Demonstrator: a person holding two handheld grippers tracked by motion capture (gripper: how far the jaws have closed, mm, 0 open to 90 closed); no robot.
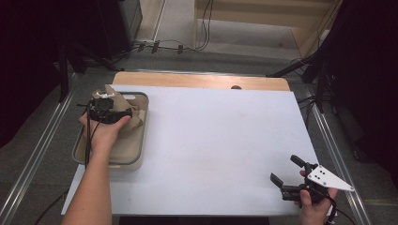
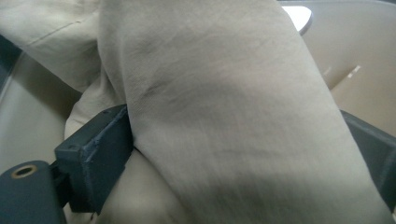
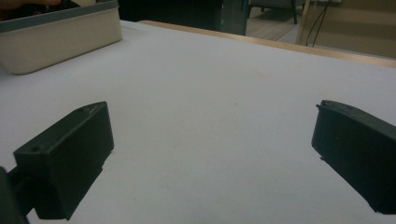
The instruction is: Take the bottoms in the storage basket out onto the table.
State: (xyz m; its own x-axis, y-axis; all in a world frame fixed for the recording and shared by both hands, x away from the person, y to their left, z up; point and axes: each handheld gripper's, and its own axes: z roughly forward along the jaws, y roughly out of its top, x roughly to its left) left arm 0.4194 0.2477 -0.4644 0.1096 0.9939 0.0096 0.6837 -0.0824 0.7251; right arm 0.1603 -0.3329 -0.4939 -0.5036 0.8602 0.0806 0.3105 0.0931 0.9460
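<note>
Overhead, high view: left hand-held gripper (image 1: 105, 107) reaches into the tray (image 1: 143, 136) holding beige cloth (image 1: 133, 117), at the desk's (image 1: 211, 140) left edge.
Left gripper view: jaws straddle a cloth (image 2: 224, 116) fold, the left one touching it, clamping unclear.
Right gripper view: right hand-held gripper (image 3: 210, 154) released, over bare desk.

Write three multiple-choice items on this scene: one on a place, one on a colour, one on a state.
1. Where does the beige cloth lie?
A. in the grey-rimmed tray at the table's left
B. on the bare white board
C. on the floor

2. What colour is the table top?
A. green
B. white
C. red

3. How do the right gripper jaws stand?
A. clamped on cloth
B. holding a cup
C. apart, with nothing between them

Key: 1 A, the high view shows the cloth in the tray. 2 B, the board is white. 3 C, the right gripper view shows bare table between the jaws.
</note>
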